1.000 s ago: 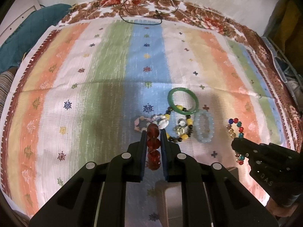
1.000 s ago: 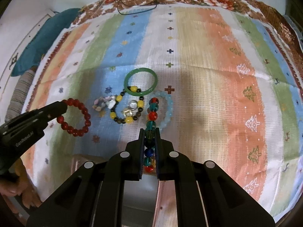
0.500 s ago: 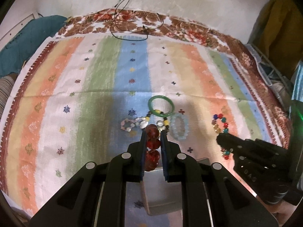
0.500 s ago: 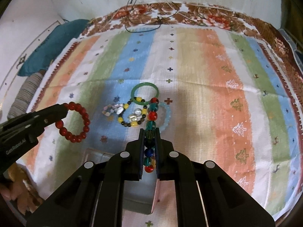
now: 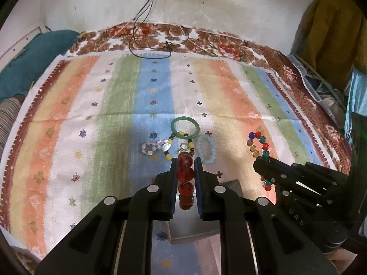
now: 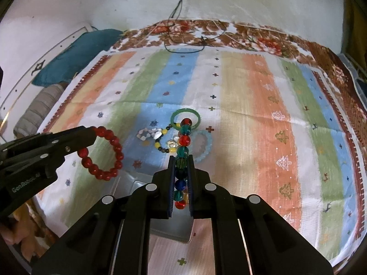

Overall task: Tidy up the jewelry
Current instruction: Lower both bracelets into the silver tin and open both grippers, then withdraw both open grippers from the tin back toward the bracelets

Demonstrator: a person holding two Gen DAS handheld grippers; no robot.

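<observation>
Red glass beads of a bracelet [image 5: 185, 178] sat clamped in the left hand-held gripper [image 5: 185, 167], above the striped cloth [image 5: 91, 105]. The right hand-held gripper [image 6: 181, 167] pinched a multicoloured bead bracelet [image 6: 183, 146]; a green bangle [image 5: 185, 127] lay beyond.

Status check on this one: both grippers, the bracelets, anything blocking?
Left hand-held gripper shut on red bead bracelet. Right hand-held gripper shut on multicolour bead bracelet. Four pieces on the cloth, including green bangle. Nothing blocking.

striped cloth [image 5: 119, 105], black cable [image 5: 146, 45], teal cushion [image 6: 75, 52]
</observation>
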